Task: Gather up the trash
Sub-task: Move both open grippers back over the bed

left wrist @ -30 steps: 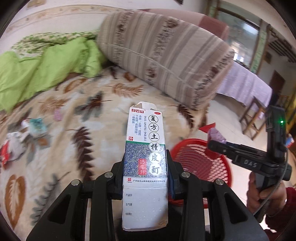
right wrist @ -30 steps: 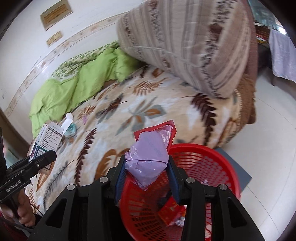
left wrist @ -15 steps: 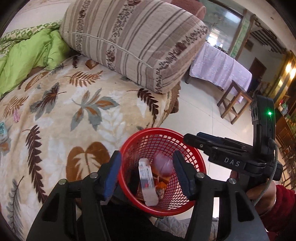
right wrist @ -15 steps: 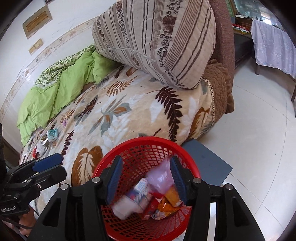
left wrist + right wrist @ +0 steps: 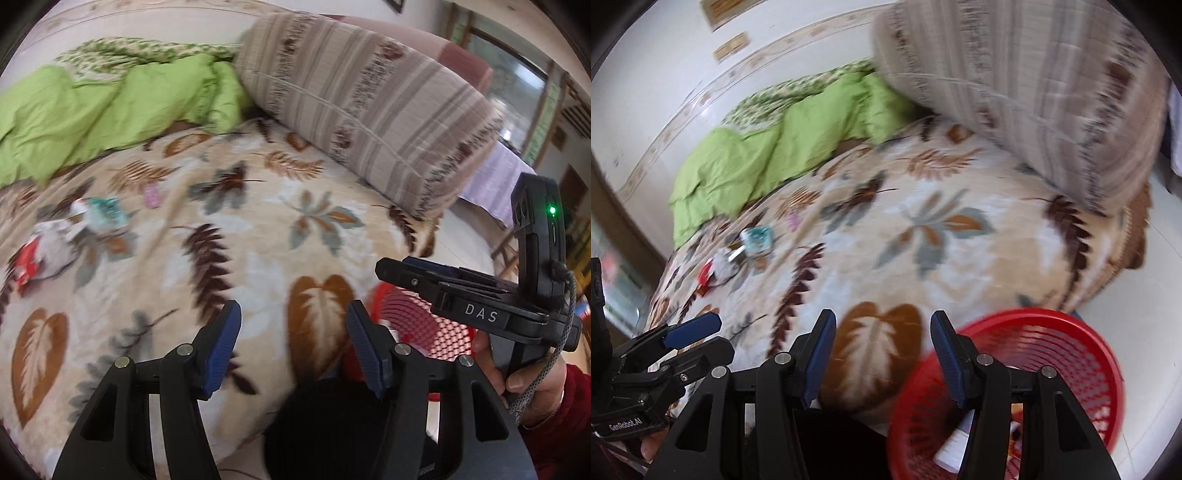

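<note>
Both tools, the left tool (image 5: 291, 345) and the right tool (image 5: 882, 352), are wide and hold nothing. The leftover trash pile (image 5: 738, 254) lies far ahead on the bed (image 5: 923, 258), off to the left, nearer the left tool. The red basket (image 5: 1071, 350) sits low on the right.

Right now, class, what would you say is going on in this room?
A person is clearing trash off a bed with two handheld grippers. The left gripper and right gripper are both open and empty. The red basket beside the bed holds some litter, while a teal packet and red-and-white wrappers lie on the leaf-print blanket.
</note>
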The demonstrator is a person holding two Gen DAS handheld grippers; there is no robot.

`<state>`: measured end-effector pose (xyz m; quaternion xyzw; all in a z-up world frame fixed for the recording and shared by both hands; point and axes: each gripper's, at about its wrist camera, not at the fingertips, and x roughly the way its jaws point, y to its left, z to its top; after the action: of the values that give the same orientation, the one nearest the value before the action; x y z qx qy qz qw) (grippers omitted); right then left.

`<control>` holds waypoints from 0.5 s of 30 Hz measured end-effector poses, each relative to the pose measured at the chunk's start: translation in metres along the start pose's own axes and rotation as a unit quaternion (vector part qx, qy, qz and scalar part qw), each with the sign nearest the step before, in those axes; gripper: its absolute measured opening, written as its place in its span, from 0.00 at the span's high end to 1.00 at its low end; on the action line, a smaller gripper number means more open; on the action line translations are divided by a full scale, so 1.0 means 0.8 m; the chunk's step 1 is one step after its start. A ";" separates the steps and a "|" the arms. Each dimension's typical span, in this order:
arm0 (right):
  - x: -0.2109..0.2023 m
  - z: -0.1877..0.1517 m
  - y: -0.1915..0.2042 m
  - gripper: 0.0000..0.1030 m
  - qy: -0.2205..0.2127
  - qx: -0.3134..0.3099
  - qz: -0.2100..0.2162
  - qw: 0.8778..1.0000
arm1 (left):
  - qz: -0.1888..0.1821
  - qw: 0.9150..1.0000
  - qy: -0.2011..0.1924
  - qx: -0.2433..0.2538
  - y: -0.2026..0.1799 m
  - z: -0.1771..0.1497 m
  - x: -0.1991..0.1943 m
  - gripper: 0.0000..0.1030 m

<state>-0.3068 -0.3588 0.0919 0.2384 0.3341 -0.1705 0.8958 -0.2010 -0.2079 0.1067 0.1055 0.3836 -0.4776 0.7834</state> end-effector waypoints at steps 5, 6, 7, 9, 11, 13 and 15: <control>0.059 0.012 0.080 0.45 0.026 -0.046 0.030 0.998 | 0.040 0.998 -0.010 -0.055 0.072 -0.016 -0.026 0.43; 0.070 0.013 0.094 0.45 0.030 -0.054 0.035 0.997 | 0.049 0.997 -0.012 -0.066 0.087 -0.018 -0.032 0.43; 0.079 0.014 0.106 0.45 0.032 -0.061 0.039 0.997 | 0.059 0.995 -0.016 -0.078 0.101 -0.021 -0.037 0.43; 0.105 0.017 0.139 0.45 0.038 -0.081 0.039 0.995 | 0.079 0.992 -0.023 -0.096 0.126 -0.024 -0.046 0.43; 0.123 0.016 0.157 0.45 0.044 -0.085 0.046 0.994 | 0.099 0.988 -0.029 -0.115 0.152 -0.027 -0.054 0.43; 0.140 0.008 0.173 0.45 0.053 -0.097 0.046 0.993 | 0.120 0.983 -0.036 -0.132 0.178 -0.029 -0.063 0.42; 0.146 0.002 0.182 0.45 0.058 -0.111 0.040 0.991 | 0.147 0.978 -0.043 -0.143 0.202 -0.028 -0.071 0.38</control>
<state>-0.1544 -0.2564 0.0591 0.1601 0.3929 -0.0826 0.9018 -0.0921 -0.0741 0.0989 0.0274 0.3941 -0.3015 0.8678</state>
